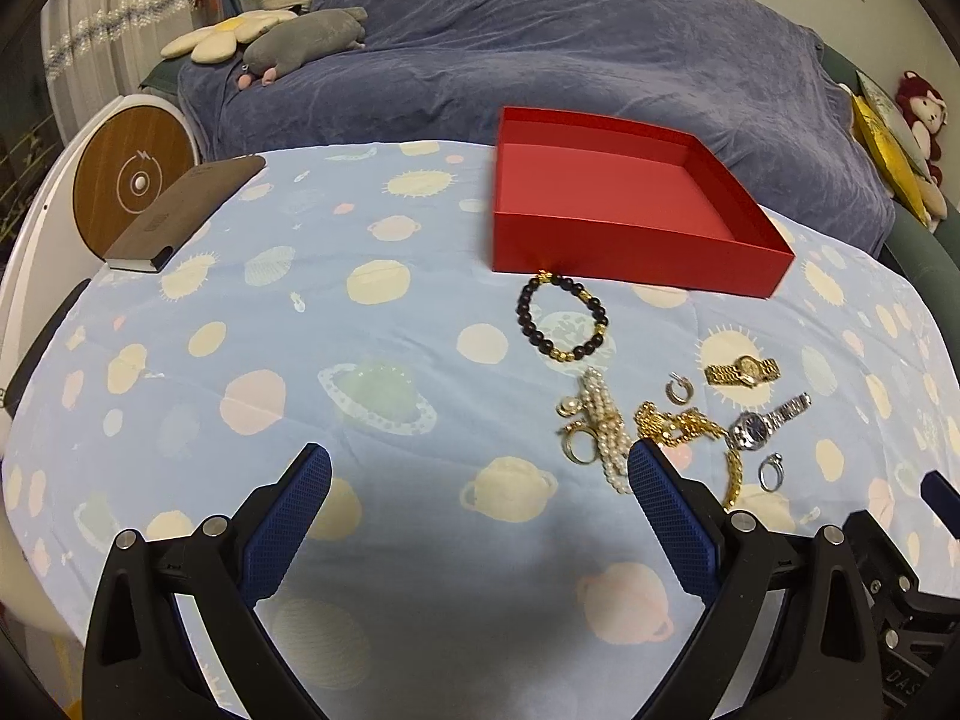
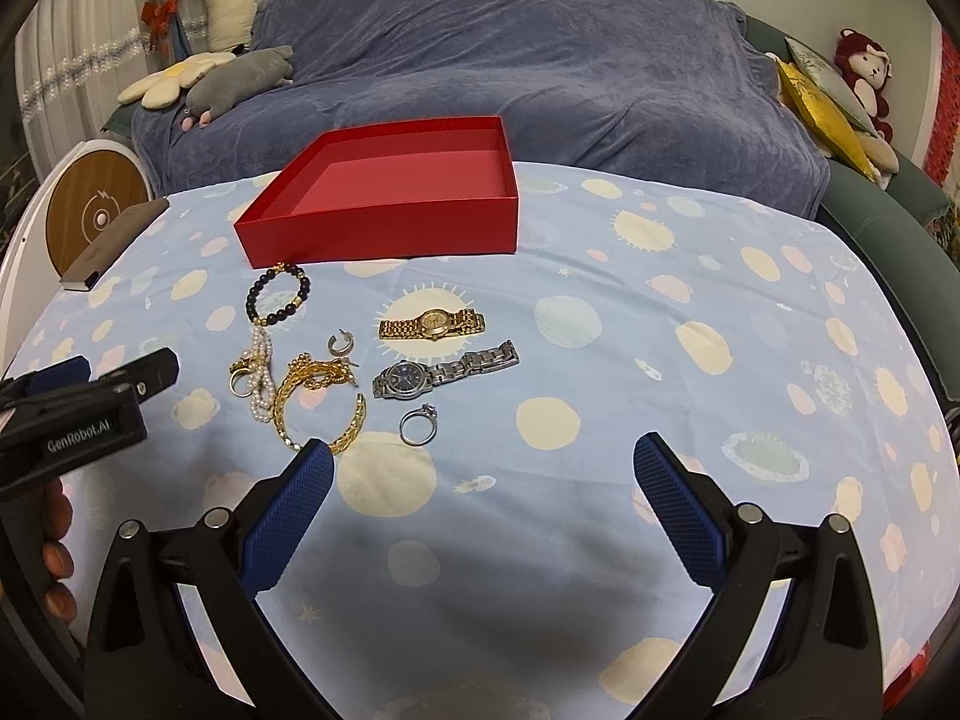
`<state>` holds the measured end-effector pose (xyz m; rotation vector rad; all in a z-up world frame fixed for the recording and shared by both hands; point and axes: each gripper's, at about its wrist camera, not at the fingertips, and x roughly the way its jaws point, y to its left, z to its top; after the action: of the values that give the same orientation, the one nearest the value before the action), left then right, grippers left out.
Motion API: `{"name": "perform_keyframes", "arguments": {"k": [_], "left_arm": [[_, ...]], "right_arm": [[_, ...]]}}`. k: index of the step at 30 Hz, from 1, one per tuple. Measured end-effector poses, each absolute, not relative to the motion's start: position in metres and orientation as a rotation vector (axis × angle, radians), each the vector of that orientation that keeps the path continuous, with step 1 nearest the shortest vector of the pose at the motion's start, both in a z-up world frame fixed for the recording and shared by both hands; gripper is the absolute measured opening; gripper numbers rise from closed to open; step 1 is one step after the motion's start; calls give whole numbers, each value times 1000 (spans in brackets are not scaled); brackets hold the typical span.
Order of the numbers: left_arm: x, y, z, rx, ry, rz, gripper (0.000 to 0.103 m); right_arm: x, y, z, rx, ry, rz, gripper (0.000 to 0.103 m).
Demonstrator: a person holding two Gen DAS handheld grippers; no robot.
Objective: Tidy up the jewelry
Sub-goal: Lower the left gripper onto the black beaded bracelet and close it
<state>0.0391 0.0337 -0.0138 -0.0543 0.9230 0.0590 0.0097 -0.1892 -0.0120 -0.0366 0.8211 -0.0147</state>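
Note:
An empty red box (image 1: 624,204) (image 2: 390,198) stands on the planet-print cloth. In front of it lies jewelry: a dark bead bracelet (image 1: 561,315) (image 2: 277,294), a pearl strand (image 1: 603,426) (image 2: 261,372), a gold chain (image 1: 690,429) (image 2: 312,396), a gold watch (image 1: 744,370) (image 2: 432,323), a silver watch (image 1: 765,420) (image 2: 444,370), a silver ring (image 1: 771,471) (image 2: 418,420) and a small hoop earring (image 1: 678,389) (image 2: 341,343). My left gripper (image 1: 480,474) is open and empty, left of the pile. My right gripper (image 2: 483,468) is open and empty, near the ring.
A brown notebook (image 1: 186,210) (image 2: 114,243) and a round wooden-faced device (image 1: 135,183) (image 2: 93,213) sit at the table's far left. A sofa under a blue throw (image 1: 540,48) with plush toys lies behind the table.

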Motion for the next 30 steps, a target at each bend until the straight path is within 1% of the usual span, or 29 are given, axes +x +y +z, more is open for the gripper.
{"name": "perform_keyframes", "arguments": {"k": [5, 11, 13, 14, 16, 17, 19, 20, 22, 26, 28, 29, 30], "left_arm": [[72, 41, -14, -89, 943, 55, 96], [107, 29, -19, -79, 951, 7, 96], [121, 23, -27, -53, 970, -8, 86], [128, 21, -31, -37, 974, -13, 83], [140, 18, -39, -18, 983, -16, 73], [145, 17, -42, -18, 988, -23, 71], [151, 17, -48, -28, 1000, -37, 62], [153, 16, -51, -32, 1008, -46, 60], [156, 12, -56, -36, 1024, -72, 46], [154, 5, -59, -9, 1020, -85, 37], [154, 8, -59, -23, 1016, -86, 19], [155, 9, -59, -33, 1016, -88, 14], [155, 10, -59, -41, 1015, -89, 5]], "right_arm": [[16, -194, -12, -20, 832, -13, 98], [26, -194, -16, -18, 849, -11, 98], [28, -194, -17, -22, 853, -12, 98], [29, -194, -18, -22, 856, -13, 98], [31, -193, -20, -18, 863, -11, 98], [31, -193, -21, -19, 865, -10, 98], [34, -192, -23, -24, 870, -9, 98], [35, -192, -24, -24, 874, -7, 98], [38, -192, -27, -18, 886, -2, 98], [42, -191, -30, -12, 899, 8, 98], [43, -189, -30, -9, 899, 13, 98], [43, -188, -30, -9, 900, 16, 98], [42, -187, -30, -10, 900, 20, 98]]}}
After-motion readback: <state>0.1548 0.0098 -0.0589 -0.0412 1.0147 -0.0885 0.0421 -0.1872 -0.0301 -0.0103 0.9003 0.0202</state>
